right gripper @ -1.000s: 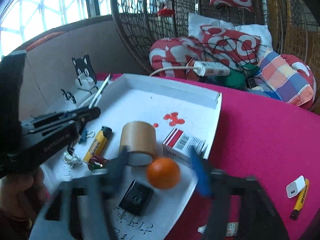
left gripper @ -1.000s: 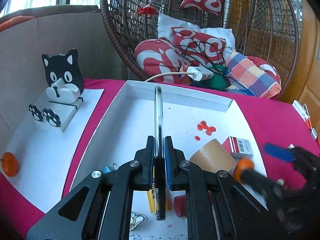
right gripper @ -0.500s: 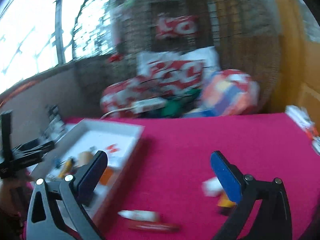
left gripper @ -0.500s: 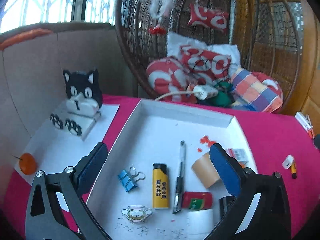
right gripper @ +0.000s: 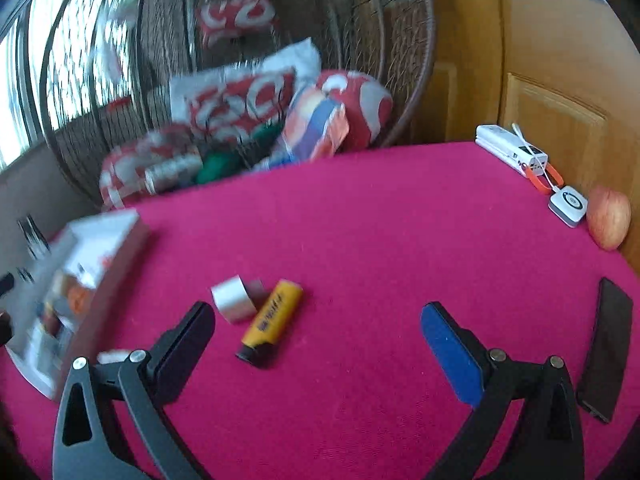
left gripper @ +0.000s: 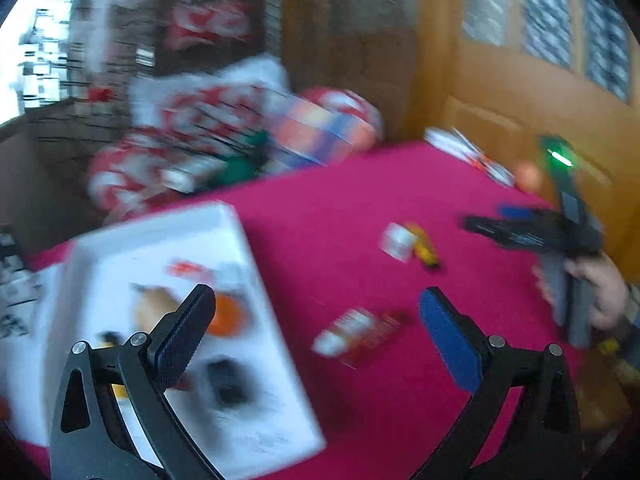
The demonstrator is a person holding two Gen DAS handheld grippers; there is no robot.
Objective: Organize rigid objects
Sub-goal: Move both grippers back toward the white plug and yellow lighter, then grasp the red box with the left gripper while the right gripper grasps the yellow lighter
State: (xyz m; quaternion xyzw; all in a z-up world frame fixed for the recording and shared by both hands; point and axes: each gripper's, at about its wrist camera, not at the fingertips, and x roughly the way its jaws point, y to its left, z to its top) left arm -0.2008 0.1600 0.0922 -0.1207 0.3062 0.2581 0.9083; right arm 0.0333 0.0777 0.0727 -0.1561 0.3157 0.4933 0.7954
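My left gripper [left gripper: 316, 320] is open and empty above the right edge of the white tray [left gripper: 260, 256], which holds an orange ball [left gripper: 226, 316], a brown tape roll [left gripper: 154, 304] and a black block [left gripper: 226, 380]. A red and white tube [left gripper: 360, 336] lies on the pink cloth between its fingers. My right gripper [right gripper: 318, 332] is open and empty over the cloth, behind a yellow lighter [right gripper: 272, 320] and a small white block [right gripper: 234, 298]. The right gripper also shows in the left wrist view [left gripper: 520, 228]. The tray shows blurred at the left of the right wrist view [right gripper: 104, 248].
A black phone [right gripper: 608, 348] lies at the right cloth edge. A white power bank [right gripper: 510, 148], a small white device [right gripper: 568, 204] and an apple [right gripper: 608, 218] sit at the far right. A wicker chair with cushions [right gripper: 248, 96] stands behind the table.
My left gripper let go of the pen into the tray, opened and swung right. My right gripper dropped the orange ball in the tray, opened and moved right over the lighter.
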